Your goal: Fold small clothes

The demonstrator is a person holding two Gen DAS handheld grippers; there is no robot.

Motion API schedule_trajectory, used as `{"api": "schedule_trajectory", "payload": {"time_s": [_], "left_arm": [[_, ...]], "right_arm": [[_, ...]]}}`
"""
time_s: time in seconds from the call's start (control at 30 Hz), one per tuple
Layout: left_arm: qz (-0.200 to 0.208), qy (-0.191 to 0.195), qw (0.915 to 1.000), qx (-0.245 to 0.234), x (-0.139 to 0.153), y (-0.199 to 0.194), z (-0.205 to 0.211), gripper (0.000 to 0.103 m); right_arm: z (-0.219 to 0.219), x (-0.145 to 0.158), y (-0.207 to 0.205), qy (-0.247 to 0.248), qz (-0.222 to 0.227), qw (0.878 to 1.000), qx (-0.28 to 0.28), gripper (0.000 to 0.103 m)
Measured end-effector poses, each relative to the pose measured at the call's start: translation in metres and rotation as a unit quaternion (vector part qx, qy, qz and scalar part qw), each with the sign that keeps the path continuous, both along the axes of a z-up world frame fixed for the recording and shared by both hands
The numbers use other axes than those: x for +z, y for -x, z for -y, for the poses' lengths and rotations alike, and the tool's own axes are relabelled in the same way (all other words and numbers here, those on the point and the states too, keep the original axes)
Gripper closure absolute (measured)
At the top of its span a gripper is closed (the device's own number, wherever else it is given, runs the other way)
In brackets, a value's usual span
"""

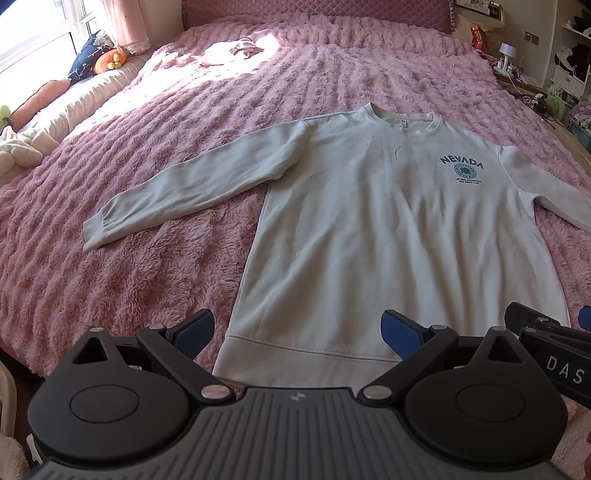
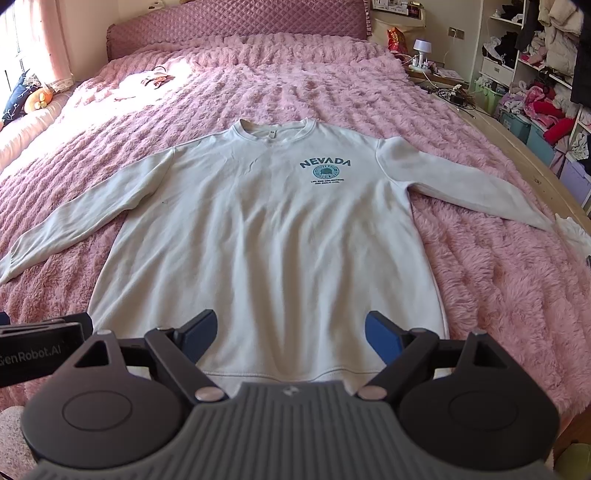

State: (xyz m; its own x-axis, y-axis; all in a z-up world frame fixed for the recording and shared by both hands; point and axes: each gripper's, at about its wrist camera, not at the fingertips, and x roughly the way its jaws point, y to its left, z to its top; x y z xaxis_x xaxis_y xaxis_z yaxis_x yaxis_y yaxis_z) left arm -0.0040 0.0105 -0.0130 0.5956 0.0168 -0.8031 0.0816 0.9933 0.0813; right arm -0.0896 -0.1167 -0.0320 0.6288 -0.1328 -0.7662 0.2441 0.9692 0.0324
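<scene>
A pale grey-white sweatshirt (image 1: 388, 229) (image 2: 266, 236) with a blue "NEVADA" print lies flat and face up on the pink fluffy bedspread (image 1: 129, 229) (image 2: 480, 295). Both sleeves are spread out to the sides, collar at the far end. My left gripper (image 1: 297, 334) is open, hovering just above the hem at the sweatshirt's near left corner. My right gripper (image 2: 290, 332) is open over the middle of the hem. Neither holds anything. The right gripper's body (image 1: 554, 354) shows at the edge of the left wrist view.
A small pale garment (image 1: 231, 51) (image 2: 147, 79) lies in sunlight at the bed's far left. Pillows and soft toys (image 1: 99, 59) line the left side by the window. The padded headboard (image 2: 236, 22) is at the far end. Cluttered shelves and bins (image 2: 535, 92) stand right of the bed.
</scene>
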Motion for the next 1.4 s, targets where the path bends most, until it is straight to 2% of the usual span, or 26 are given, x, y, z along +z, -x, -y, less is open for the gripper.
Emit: {"api": "schedule_trajectory", "payload": {"time_s": [0.67,1.17,1.4], "left_arm": [[-0.006,-0.008,0.9998,-0.017,-0.004,-0.013,0.022,0.0],[-0.024,-0.033,0.9985,-0.036,-0.02,-0.042,0.057,0.0],[-0.021,-0.024,0.998,-0.054,-0.022,-0.056,0.076,0.0]], "right_arm": [[0.014,-0.008,-0.008,-0.004,-0.01,1.0,-0.011,0.02],[0.059,-0.031,-0.033,-0.03,-0.029,0.998,-0.042,0.02],[0.081,-0.031,-0.041,-0.039,-0.013,0.997,-0.058,0.02]]}}
